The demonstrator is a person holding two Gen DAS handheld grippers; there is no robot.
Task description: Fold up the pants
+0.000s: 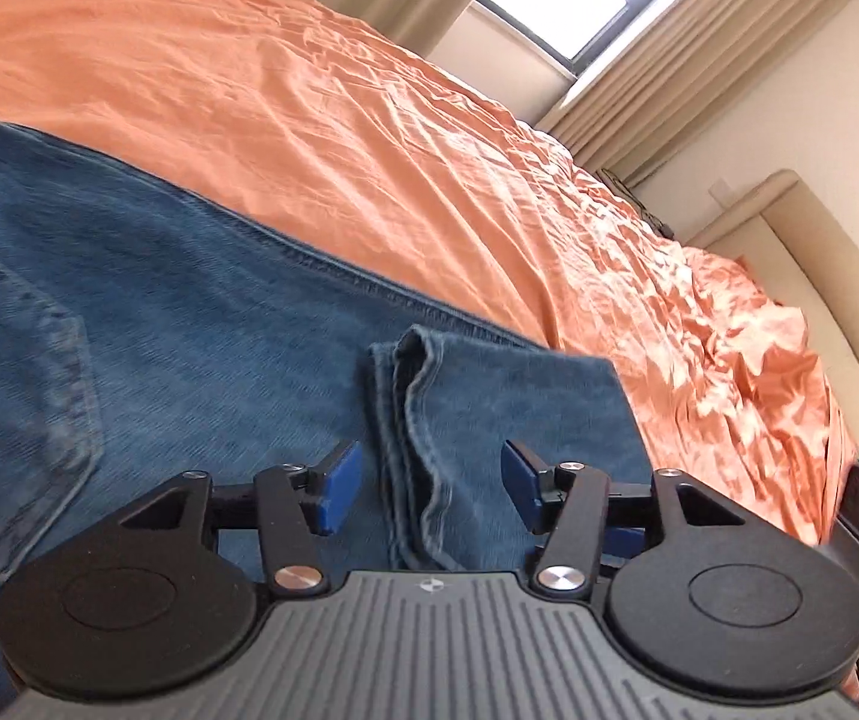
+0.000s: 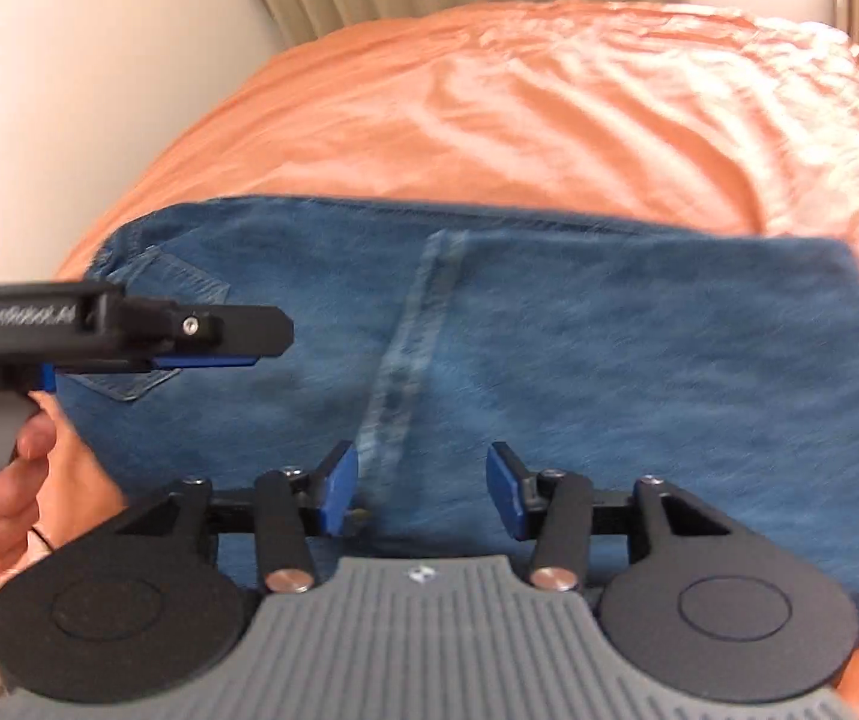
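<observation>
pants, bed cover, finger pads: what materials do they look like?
Pants: blue denim, matte, judging by the twill grain, faded seams and stitched pocket.
Bed cover: orange woven sheet, probably cotton or a blend; finely creased, slight sheen.
Finger pads: blue, smooth, likely rubber or soft plastic on black arms; cannot tell which. Left gripper and right gripper both stand open.

Your pants [image 2: 549, 360] are blue denim jeans, lying flat in a folded, roughly rectangular block with a faded seam running up the middle and a stitched back pocket [image 2: 147, 324] at the left end. From the left wrist view you see the leg hems [image 1: 423, 438] laid over the upper part of the jeans, their edges slightly curled and open, with a back pocket [image 1: 21, 420] to the left and a long side seam along the far edge.
</observation>
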